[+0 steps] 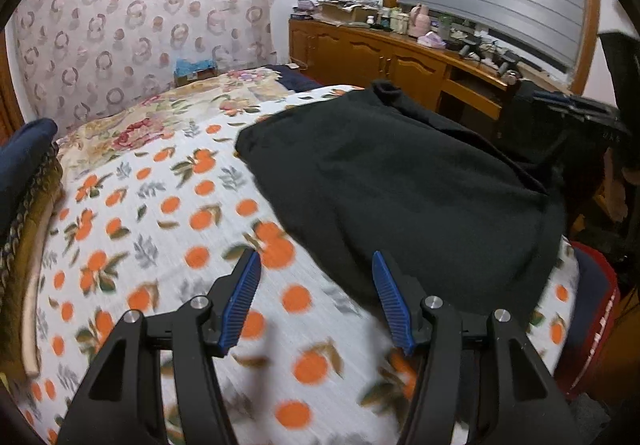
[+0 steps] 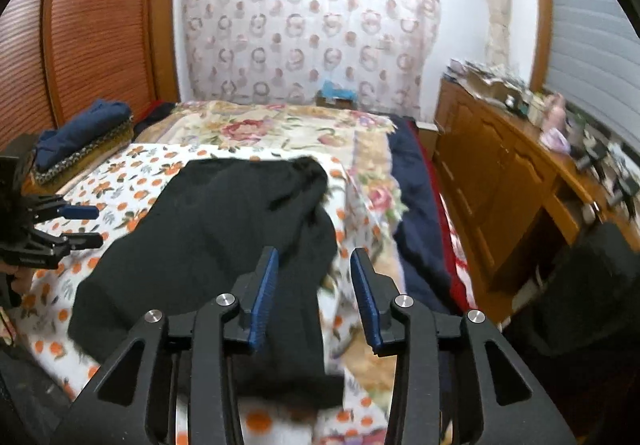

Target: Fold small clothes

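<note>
Soft, limp black knit garment [image 2: 208, 229] lies mid-frame on the orange-print bedsheet [image 1: 152, 213]; left gripper [image 1: 316, 301] and right gripper [image 2: 314, 297] both released, empty; likely best pinched at a hem corner.

The white bedspread printed with oranges [image 1: 132, 213] lies bare and flat to the left of the rumpled black fabric garment [image 1: 400, 181], giving open room there. A stack of folded navy and olive textiles [image 1: 24, 181] blocks the bed's left edge. On the right, the wooden sideboard crowded with clutter [image 2: 500, 165] leaves a narrow gap beside the bed.
</note>
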### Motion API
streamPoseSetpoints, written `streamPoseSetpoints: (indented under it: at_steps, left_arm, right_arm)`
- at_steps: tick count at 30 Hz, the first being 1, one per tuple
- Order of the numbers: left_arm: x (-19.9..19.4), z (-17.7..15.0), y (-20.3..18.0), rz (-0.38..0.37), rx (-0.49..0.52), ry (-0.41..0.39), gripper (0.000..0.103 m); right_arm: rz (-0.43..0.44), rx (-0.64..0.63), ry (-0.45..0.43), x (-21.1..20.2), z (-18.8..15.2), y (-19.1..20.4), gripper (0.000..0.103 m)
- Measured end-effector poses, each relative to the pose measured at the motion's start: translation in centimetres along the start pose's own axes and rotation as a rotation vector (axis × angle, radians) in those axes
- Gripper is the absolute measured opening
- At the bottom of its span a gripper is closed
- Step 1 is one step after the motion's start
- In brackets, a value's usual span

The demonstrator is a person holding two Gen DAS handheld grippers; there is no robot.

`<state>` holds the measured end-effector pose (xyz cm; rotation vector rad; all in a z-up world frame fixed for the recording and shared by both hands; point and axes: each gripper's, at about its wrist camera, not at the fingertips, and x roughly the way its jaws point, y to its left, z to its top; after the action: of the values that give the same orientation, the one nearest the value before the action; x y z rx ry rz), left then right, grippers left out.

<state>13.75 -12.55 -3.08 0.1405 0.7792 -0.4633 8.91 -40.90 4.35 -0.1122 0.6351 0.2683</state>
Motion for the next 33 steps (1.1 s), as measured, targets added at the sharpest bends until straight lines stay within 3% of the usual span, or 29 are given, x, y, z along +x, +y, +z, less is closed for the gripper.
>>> streamPoseSetpoints:
  at_steps: [7, 16, 19, 23, 26, 28, 33]
  left_arm:
    - [2.1, 2.6, 2.5, 0.032, -0.041, 0.008, 0.058]
    - [5.8, 4.7, 4.3, 0.032, -0.075, 0.048, 0.058]
    - [6.9, 5.5, 4.9, 0.034, -0.084, 0.060, 0.058]
    - [8.0, 6.6, 5.6, 0.040, -0.088, 0.065, 0.058]
    - [9.1, 7.5, 6.0, 0.034, -0.094, 0.074, 0.058]
    - [10.1, 8.0, 6.5, 0.021, -0.111, 0.085, 0.058]
    - [12.2, 8.8, 7.2, -0.013, -0.151, 0.117, 0.058]
  right_arm:
    - [0.103, -0.062, 0.096, 9.2, 4.9, 1.3, 0.038]
    - [0.111, -0.101, 0.244, 17.9, 6.0, 0.1, 0.038]
    - [0.107, -0.104, 0.263, 19.3, 6.1, -1.0, 0.038]
    - [-0.044, -0.070, 0.243, 19.5, 6.6, -4.0, 0.038]
    - [-0.020, -0.013, 0.200, 18.7, 7.3, -5.9, 0.038]
    - [0.045, 0.015, 0.180, 18.6, 7.7, -6.3, 0.039]
    - [0.126, 0.016, 0.215, 20.2, 7.3, -5.3, 0.043]
